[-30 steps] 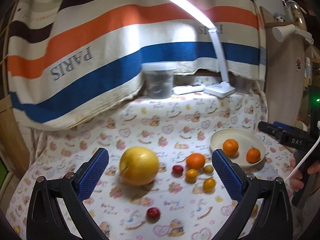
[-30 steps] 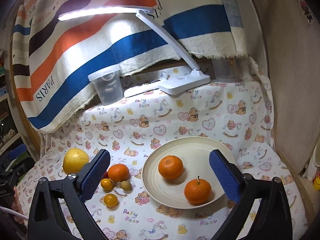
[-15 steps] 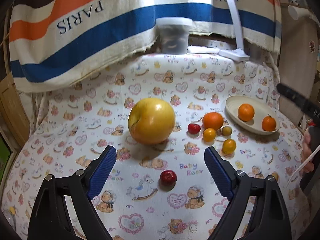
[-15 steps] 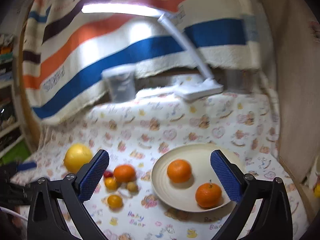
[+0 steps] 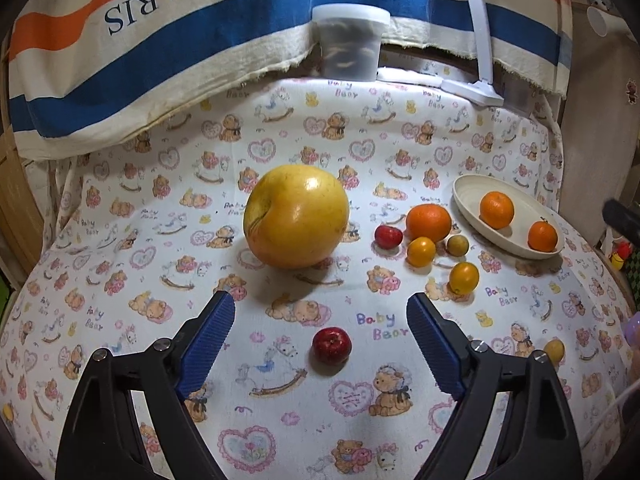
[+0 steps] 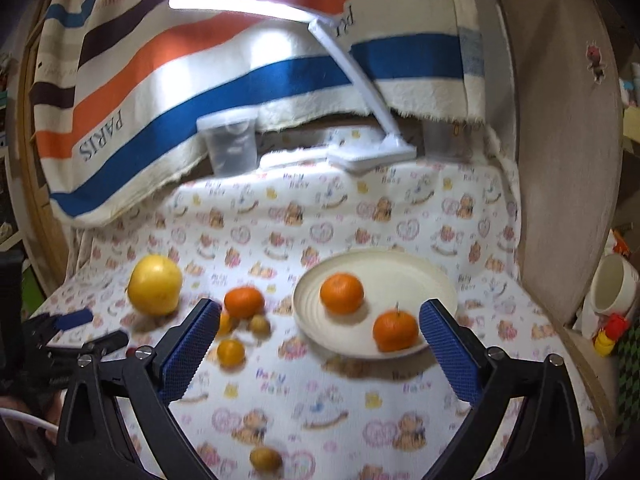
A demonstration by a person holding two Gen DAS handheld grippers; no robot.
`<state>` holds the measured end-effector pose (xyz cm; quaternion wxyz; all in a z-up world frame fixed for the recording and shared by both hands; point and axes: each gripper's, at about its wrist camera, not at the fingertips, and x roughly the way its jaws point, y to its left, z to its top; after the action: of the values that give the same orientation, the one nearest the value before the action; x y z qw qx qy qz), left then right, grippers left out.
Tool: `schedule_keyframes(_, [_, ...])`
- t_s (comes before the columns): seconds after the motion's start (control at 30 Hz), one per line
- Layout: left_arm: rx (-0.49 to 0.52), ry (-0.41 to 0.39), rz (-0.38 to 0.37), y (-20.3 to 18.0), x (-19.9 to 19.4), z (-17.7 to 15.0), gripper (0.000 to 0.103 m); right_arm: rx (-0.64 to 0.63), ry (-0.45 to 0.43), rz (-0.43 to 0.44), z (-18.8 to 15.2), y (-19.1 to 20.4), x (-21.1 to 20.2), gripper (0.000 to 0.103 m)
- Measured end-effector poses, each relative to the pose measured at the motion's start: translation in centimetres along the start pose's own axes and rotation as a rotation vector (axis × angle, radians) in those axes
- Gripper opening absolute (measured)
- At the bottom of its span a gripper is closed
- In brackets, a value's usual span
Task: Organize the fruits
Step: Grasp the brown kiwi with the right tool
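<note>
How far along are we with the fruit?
Done: two oranges sit in the plate. In hand: nothing; the left gripper is closing, empty, near a red fruit; the right gripper is open. Left: the yellow fruit, another orange and the small fruits.

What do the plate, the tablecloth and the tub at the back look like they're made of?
Plate: cream, matte, with faint ridges in the right wrist view; probably plastic or ceramic, can't tell which. Tablecloth: soft printed cotton-like fabric that wrinkles and drapes over the edge. Tub: translucent plastic with a white lid, contents showing dimly through.
</note>
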<state>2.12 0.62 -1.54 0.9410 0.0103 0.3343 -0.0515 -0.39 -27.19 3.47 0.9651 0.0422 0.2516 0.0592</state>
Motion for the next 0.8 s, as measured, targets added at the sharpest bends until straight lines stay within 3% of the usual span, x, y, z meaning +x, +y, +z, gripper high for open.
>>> schedule_keyframes(0.1, [-0.005,0.024,-0.008,0.0,0.5,-0.2,0.081,0.015,0.064,0.021,-1.0,-0.2,0.1,0.099])
schedule_keyframes(0.2, [-0.03,0.047,-0.028,0.2,0.9,-0.3,0.08,-0.007,0.147,0.024,-2.1,0.0,0.7,0.09])
schedule_keyframes(0.27, [-0.035,0.045,-0.032,0.2,0.9,-0.3,0.08,-0.039,0.195,0.029,-3.1,0.3,1.1,0.076])
schedule_keyframes(0.37, [-0.027,0.031,-0.008,0.1,0.7,-0.3,0.079,-0.046,0.258,0.058,-4.1,0.5,1.7,0.066])
schedule_keyframes(0.5, [-0.042,0.034,-0.003,0.5,0.9,-0.5,0.08,-0.023,0.314,0.121,-5.4,0.9,1.9,0.06])
schedule_keyframes(0.8, [-0.056,-0.01,0.024,0.5,0.8,-0.9,0.08,-0.024,0.367,0.14,-6.5,1.7,2.3,0.052])
